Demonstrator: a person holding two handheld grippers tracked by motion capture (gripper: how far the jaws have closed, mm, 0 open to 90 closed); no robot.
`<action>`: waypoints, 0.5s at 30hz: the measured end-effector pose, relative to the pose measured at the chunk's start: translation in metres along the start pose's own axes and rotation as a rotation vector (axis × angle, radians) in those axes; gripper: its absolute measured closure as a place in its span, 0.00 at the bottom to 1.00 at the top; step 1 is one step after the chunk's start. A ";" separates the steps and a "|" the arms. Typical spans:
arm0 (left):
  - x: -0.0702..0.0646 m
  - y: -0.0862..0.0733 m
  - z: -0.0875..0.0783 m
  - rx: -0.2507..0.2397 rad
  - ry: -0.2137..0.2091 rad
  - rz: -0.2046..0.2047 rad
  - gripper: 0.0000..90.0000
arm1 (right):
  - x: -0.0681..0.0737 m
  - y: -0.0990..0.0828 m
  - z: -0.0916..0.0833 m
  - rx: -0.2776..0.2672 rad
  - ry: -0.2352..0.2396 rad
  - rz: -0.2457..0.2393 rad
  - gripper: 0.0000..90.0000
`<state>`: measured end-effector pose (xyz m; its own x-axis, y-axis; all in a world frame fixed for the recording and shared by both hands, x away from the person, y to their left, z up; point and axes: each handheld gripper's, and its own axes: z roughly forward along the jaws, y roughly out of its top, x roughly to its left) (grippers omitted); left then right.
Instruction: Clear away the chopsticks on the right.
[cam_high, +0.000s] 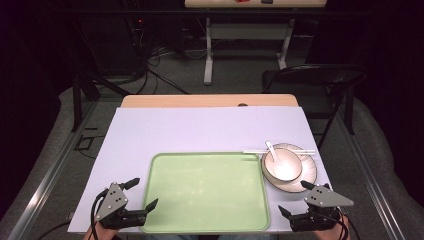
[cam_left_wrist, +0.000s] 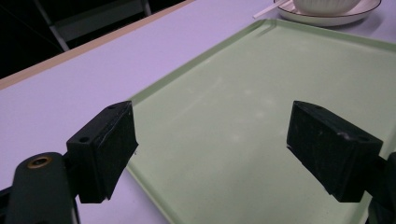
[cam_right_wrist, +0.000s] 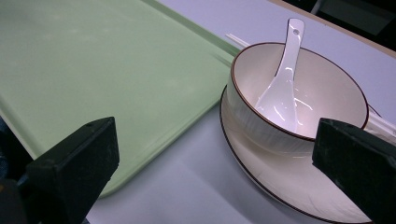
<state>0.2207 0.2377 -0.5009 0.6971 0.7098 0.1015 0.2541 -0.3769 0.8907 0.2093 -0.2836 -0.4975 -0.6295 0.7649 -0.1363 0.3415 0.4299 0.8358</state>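
A pale green tray (cam_high: 205, 220) lies empty on the lilac table cover near the front edge. To its right a white bowl (cam_high: 283, 165) with a dark rim stands on a white plate (cam_high: 306, 181), and a white spoon (cam_high: 271, 150) rests inside the bowl. White chopsticks (cam_high: 260, 151) lie across the plate's far edge. My left gripper (cam_high: 142, 192) is open at the tray's left front corner, nothing between its jaws. My right gripper (cam_high: 296, 198) is open just in front of the plate, also empty. The right gripper view looks at the bowl (cam_right_wrist: 261, 121) and spoon (cam_right_wrist: 280, 88); the left gripper view looks over the tray (cam_left_wrist: 261, 107).
A black folding chair (cam_high: 320, 82) stands beyond the table's far right corner. Another table's legs (cam_high: 208, 50) and cables on the floor lie farther back. The table cover (cam_high: 200, 130) behind the tray is bare.
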 end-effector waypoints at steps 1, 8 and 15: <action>0.000 0.000 0.001 -0.005 0.010 -0.008 0.18 | 0.000 0.000 0.000 0.003 -0.003 -0.003 0.00; 0.002 0.001 0.005 0.003 0.007 -0.026 0.18 | 0.000 -0.003 0.001 0.041 0.010 -0.007 0.00; 0.004 -0.001 0.001 -0.012 -0.015 -0.026 0.18 | -0.002 -0.001 0.001 0.077 0.014 -0.026 0.00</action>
<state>0.2238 0.2402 -0.5016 0.7006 0.7099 0.0719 0.2638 -0.3514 0.8983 0.2114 -0.2854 -0.4990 -0.6481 0.7467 -0.1498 0.3773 0.4857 0.7885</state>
